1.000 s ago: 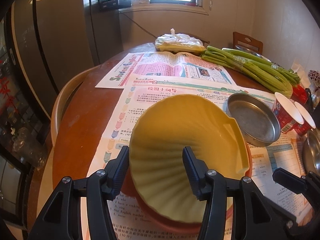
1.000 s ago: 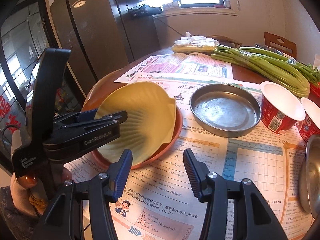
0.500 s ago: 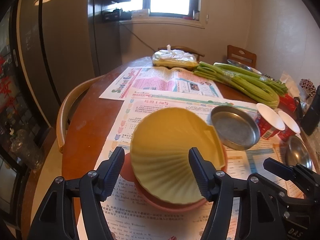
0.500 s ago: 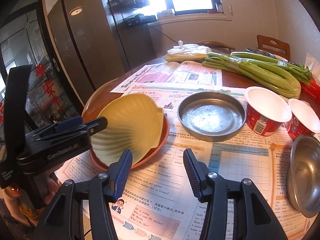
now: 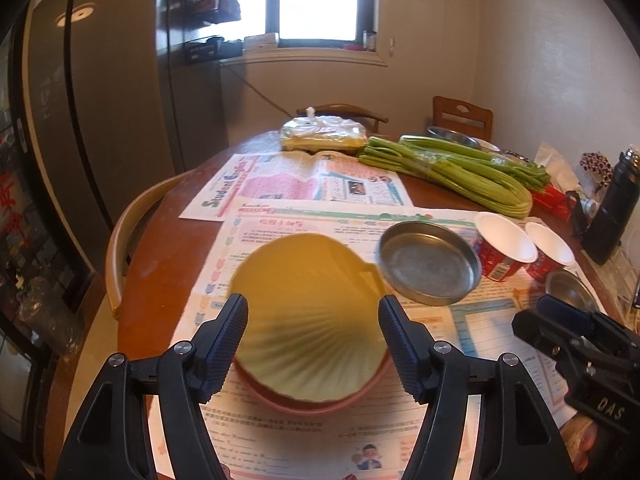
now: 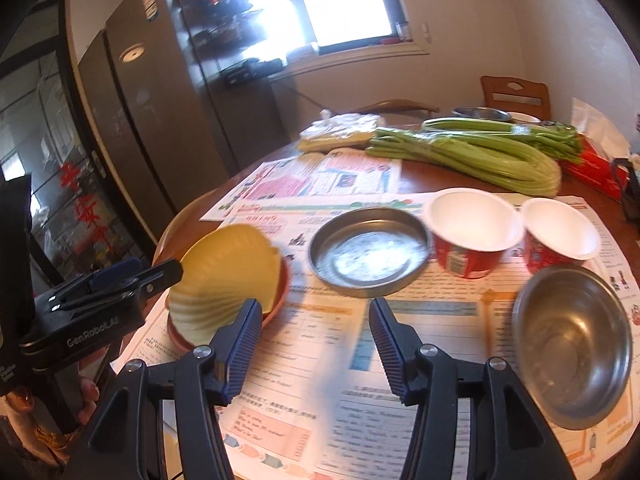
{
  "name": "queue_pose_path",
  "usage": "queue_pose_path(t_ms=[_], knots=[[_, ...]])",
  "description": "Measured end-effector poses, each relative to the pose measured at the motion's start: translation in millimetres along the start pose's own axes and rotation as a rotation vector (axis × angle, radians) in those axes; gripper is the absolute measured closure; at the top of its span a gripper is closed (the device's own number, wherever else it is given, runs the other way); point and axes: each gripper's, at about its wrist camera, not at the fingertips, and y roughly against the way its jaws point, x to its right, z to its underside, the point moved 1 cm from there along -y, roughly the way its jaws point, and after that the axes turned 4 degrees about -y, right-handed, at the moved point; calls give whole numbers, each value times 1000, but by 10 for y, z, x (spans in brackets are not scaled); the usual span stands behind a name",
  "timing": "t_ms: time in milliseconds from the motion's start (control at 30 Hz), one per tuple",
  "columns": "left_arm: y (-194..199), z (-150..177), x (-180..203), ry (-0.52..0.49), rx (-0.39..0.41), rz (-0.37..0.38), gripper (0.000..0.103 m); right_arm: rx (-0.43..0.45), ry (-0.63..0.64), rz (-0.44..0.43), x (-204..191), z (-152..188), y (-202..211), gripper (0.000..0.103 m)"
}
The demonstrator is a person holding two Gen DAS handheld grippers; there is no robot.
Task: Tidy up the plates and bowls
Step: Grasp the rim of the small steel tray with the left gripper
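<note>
Yellow and shell-shaped, the ribbed plate (image 5: 308, 312) sits nested in a salmon-pink dish (image 5: 312, 394) on the newspapers (image 5: 304, 188) that cover the round wooden table (image 5: 168, 264). The left gripper (image 5: 313, 342) hovers over the near edge of this stack with its jaws wide apart, one finger to each side of the yellow plate and neither pad touching it; it holds nothing. Just beside the stack stands a round metal pan (image 6: 370, 250), then two red paper cups (image 6: 472, 236) with white insides, touching one another. A steel bowl (image 6: 572, 338) lies nearer, in front of the cups. The right gripper (image 6: 314, 346) hangs above bare newspaper between the pink dish and the steel bowl; its jaws are opening and there is nothing between them. Farther back lie a bundle of celery stalks (image 5: 452, 164) and a clear plastic bag (image 5: 324, 134), with a black flask (image 5: 612, 204) at the table's right edge.
</note>
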Motion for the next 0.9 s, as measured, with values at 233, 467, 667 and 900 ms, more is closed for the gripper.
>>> queue_pose_path(t_ms=[233, 467, 667, 900], knots=[[-140, -181, 162, -4, -25, 77, 33, 20, -72, 45, 305, -55, 99, 47], [-567, -455, 385, -21, -88, 145, 33, -7, -124, 82, 487, -129, -40, 47], [-1079, -729, 525, -66, -152, 148, 33, -50, -142, 106, 543, -179, -321, 47], [-1538, -854, 625, -94, -232, 160, 33, -101, -141, 104, 534, -212, -645, 47]])
